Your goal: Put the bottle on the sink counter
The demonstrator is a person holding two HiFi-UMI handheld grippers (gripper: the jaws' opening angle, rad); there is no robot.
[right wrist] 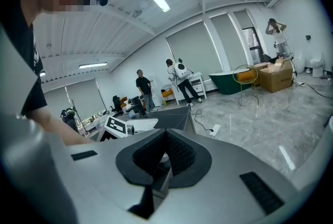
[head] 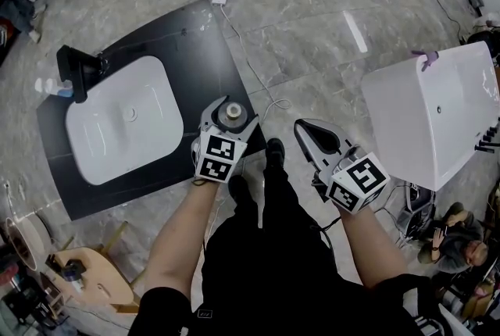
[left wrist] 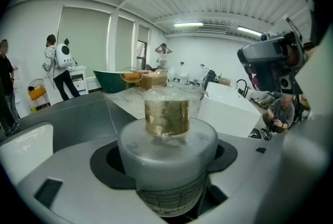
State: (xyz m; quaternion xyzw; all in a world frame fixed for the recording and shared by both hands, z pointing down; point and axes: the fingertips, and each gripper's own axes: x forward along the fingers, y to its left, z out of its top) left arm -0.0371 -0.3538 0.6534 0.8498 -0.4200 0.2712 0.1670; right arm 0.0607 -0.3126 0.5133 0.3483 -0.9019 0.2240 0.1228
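Bottle [left wrist: 166,119] pinched in left gripper [head: 226,123], held at right edge of sink counter [head: 195,37]; contact unclear. Right gripper [head: 316,141] jaws pressed together, empty. Judged: placing step; next, lower bottle onto bare counter beside basin [head: 125,119], release.

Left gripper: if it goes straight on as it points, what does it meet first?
Past the bottle it holds, the way looks free, passing over the black counter's edge; depth is unclear.

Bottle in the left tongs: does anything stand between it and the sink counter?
Nothing visible does. The left tongs are shut on the bottle by the right edge of the black sink counter, whose surface there looks bare. The white basin and black faucet sit farther left.
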